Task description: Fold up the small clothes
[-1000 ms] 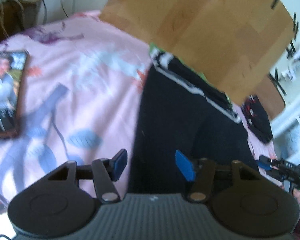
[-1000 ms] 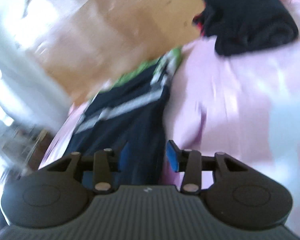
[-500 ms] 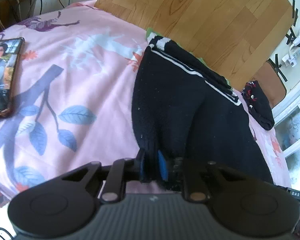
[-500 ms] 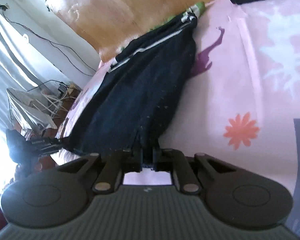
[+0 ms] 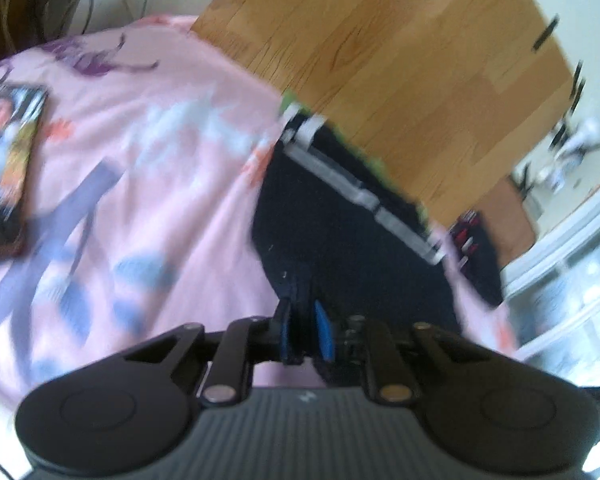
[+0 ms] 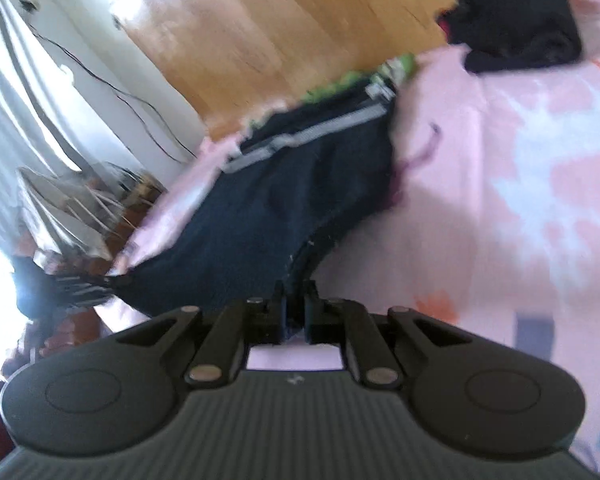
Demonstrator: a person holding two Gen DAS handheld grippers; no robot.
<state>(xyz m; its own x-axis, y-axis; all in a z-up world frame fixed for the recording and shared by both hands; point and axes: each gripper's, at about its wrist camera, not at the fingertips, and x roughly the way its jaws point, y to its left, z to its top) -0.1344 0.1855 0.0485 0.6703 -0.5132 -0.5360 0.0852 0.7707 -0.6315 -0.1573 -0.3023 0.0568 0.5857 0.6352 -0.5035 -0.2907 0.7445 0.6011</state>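
Since a second ago both grippers went from open to clamped: left gripper (image 5: pixel 303 334) pinching near hem of dark garment (image 5: pixel 352 248), right gripper (image 6: pixel 296 312) pinching other near corner. Hem lifted off bed (image 5: pixel 148 184); striped waistband at far edge. Judgement: fold toward waistband next.

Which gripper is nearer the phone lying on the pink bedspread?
Left. The phone lies left of the left gripper; the right gripper grips the dark shorts on the far side.
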